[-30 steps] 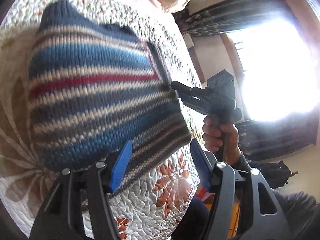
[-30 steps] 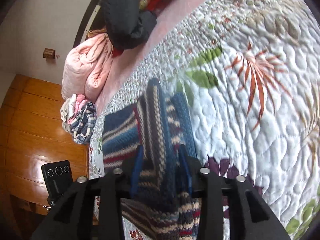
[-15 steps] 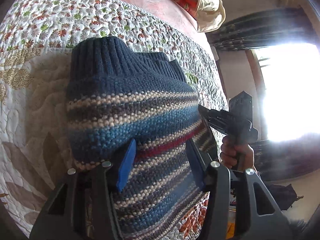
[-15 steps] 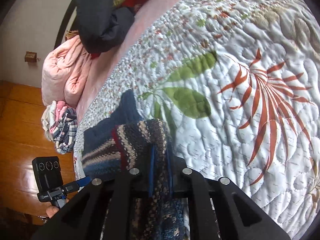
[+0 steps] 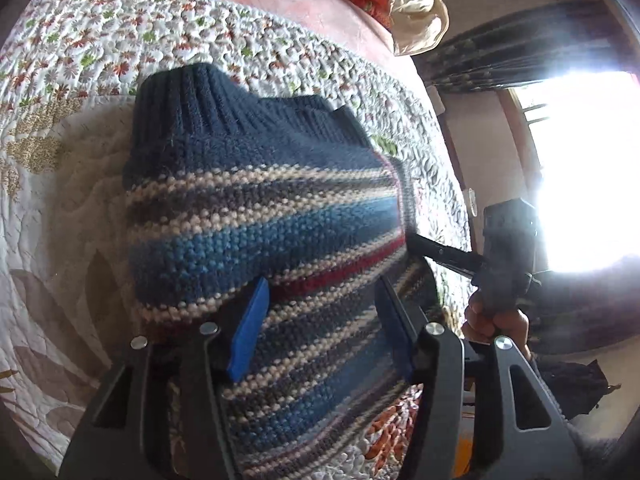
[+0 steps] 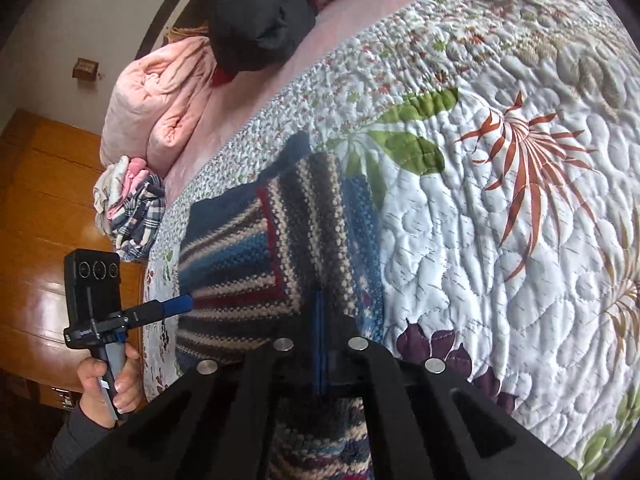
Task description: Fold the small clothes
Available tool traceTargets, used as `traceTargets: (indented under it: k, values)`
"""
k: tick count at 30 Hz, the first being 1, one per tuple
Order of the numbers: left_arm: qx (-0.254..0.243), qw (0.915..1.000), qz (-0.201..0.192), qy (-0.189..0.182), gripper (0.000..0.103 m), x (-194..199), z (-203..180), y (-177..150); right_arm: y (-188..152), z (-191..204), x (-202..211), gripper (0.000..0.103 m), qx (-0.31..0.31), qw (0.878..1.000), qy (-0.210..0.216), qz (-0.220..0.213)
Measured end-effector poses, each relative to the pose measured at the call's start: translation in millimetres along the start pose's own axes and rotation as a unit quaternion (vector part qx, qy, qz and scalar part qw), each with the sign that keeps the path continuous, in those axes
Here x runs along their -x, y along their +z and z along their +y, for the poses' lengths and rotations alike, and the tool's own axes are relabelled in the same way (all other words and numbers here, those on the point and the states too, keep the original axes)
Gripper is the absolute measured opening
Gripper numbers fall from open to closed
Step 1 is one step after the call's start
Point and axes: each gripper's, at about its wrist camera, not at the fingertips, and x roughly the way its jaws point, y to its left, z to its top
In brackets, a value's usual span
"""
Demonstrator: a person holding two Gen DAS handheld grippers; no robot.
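Right claw (image 6: 320, 336): pressed together, pinching sweater (image 5: 256, 216) fold; left claw (image 5: 320, 332): spread, over sweater, gripping nothing; sweater on quilt (image 6: 500, 220), stripes crosswise, collar far end; we judge both claws near its close hem.

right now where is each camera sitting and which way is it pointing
Left wrist: sits on the left gripper, looking along its open blue fingers over the striped sweater on the quilt toward a bright window; the right gripper and the hand holding it show at right.
Right wrist: sits on the right gripper, shut on a sweater fold, facing the pink blanket and wooden cabinet; the left gripper and its hand show at lower left.
Shared: the sweater, the quilt, and each view catches the other gripper.
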Motion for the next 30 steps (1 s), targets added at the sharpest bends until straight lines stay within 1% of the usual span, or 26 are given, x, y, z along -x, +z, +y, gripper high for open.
traceTargets:
  k: [1, 2, 3, 4, 5, 6, 8, 9, 10, 11, 12, 13, 14, 15, 16, 17, 18, 19, 20, 21, 22, 23, 25, 26, 28, 30]
  values:
    - [-0.009, 0.9997, 0.0, -0.021, 0.059, 8.7, -6.8, -6.6, -8.5, 2.7, 10.9, 0.003, 0.004, 1.0, 0.021, -0.001]
    - [-0.019, 0.9993, 0.002, -0.032, 0.059, 14.5, -11.3, -15.1, -18.4, 7.9, 15.5, 0.003, 0.016, 0.999, 0.031, 0.006]
    - [-0.025, 0.9992, 0.008, -0.032, 0.06, 15.0, -13.6, -23.8, -28.5, 10.1, 16.0, 0.003, 0.028, 0.999, 0.031, 0.017]
    - [-0.029, 0.9993, 0.019, -0.017, 0.06, 10.2, -12.1, -31.5, -36.3, 9.7, 11.0, 0.002, 0.034, 0.999, 0.022, 0.03]
    - [-0.032, 0.999, 0.03, 0.014, 0.06, 0.4, -6.6, -36.6, -42.2, 4.3, 3.9, 0.0, 0.039, 0.999, -0.003, 0.035]
    - [-0.028, 0.9985, 0.034, 0.033, 0.055, -8.0, -1.3, -41.2, -44.9, -3.8, -1.0, 0.0, 0.038, 0.999, -0.012, 0.031]
    - [-0.009, 0.9994, 0.023, 0.023, 0.053, -11.3, 7.8, -43.5, -41.9, -14.3, 3.9, 0.0, 0.005, 1.0, 0.003, 0.022]
    - [0.002, 0.9997, 0.017, 0.019, 0.054, -9.3, 8.5, -41.3, -40.8, -9.5, 11.1, 0.0, 0.004, 1.0, 0.002, 0.013]
    - [0.011, 0.9998, 0.008, 0.011, 0.057, -3.6, 7.8, -41.8, -41.5, -1.2, 19.9, 0.004, 0.009, 1.0, 0.009, 0.005]
    - [0.013, 0.9999, 0.0, 0.002, 0.06, 0.8, 5.5, -42.6, -44.1, 6.9, 28.2, 0.004, 0.016, 1.0, 0.019, 0.001]
    - [0.011, 0.9999, -0.003, 0.004, 0.063, 3.8, 3.7, -44.9, -49.1, 13.0, 35.5, 0.004, 0.024, 0.999, 0.027, 0.0]
    - [0.008, 0.9999, -0.002, 0.012, 0.063, 4.0, 4.2, -48.4, -55.0, 16.4, 37.8, 0.004, 0.033, 0.999, 0.022, 0.002]
    - [0.009, 0.9999, -0.002, 0.014, 0.063, 3.3, 6.8, -51.6, -60.5, 15.0, 33.7, 0.004, 0.039, 0.999, 0.004, 0.01]
    - [0.014, 0.9998, -0.006, 0.015, 0.063, 4.8, 8.4, -55.3, -64.9, 8.8, 23.2, 0.0, 0.038, 0.999, -0.019, 0.025]
    - [0.02, 0.9997, -0.011, 0.014, 0.063, 8.6, 7.2, -58.0, -68.7, -3.1, 11.2, 0.0, 0.027, 0.999, -0.022, 0.041]
    - [0.026, 0.9994, -0.019, 0.008, 0.064, 15.3, 4.1, -60.9, -70.6, -13.1, 6.9, 0.0, 0.009, 0.999, -0.008, 0.043]
    - [0.028, 0.9992, -0.029, -0.001, 0.073, 24.7, 0.8, -66.3, -69.4, -16.9, 11.7, 0.0, -0.007, 0.999, 0.007, 0.04]
    - [0.027, 0.9987, -0.042, -0.011, 0.085, 35.0, -2.9, -72.3, -65.8, -14.4, 19.7, 0.003, -0.013, 0.999, 0.023, 0.036]
    - [0.024, 0.9981, -0.053, -0.018, 0.089, 45.5, -5.3, -80.1, -61.8, -11.1, 30.0, 0.01, -0.011, 0.999, 0.037, 0.023]
    - [0.022, 0.9977, -0.061, -0.019, 0.095, 55.1, -4.4, -88.5, -56.6, -9.7, 41.2, 0.042, -0.01, 0.999, 0.045, 0.005]
    - [0.025, 0.9975, -0.065, -0.01, 0.097, 61.6, -0.3, -96.4, -49.7, -11.9, 50.8, 0.063, -0.016, 0.999, 0.044, -0.01]
    - [0.029, 0.9976, -0.063, 0.003, 0.098, 65.8, 5.8, -103.7, -42.1, -17.1, 56.6, 0.066, -0.026, 0.998, 0.045, -0.017]
    - [0.041, 0.9977, -0.049, 0.024, 0.098, 69.3, 22.6, -117.3, -26.0, -32.9, 56.2, 0.066, -0.052, 0.997, 0.061, -0.008]
    - [0.049, 0.9977, -0.041, 0.023, 0.098, 71.4, 32.2, -124.3, -18.6, -41.6, 53.6, 0.068, -0.064, 0.996, 0.066, 0.0]
    - [0.066, 0.9971, -0.034, 0.02, 0.098, 69.9, 46.1, -130.8, -4.2, -57.2, 42.8, 0.074, -0.085, 0.993, 0.078, 0.016]
    - [0.076, 0.9963, -0.039, 0.01, 0.098, 70.4, 55.1, -133.5, 8.3, -65.7, 29.9, 0.075, -0.097, 0.99, 0.093, 0.031]
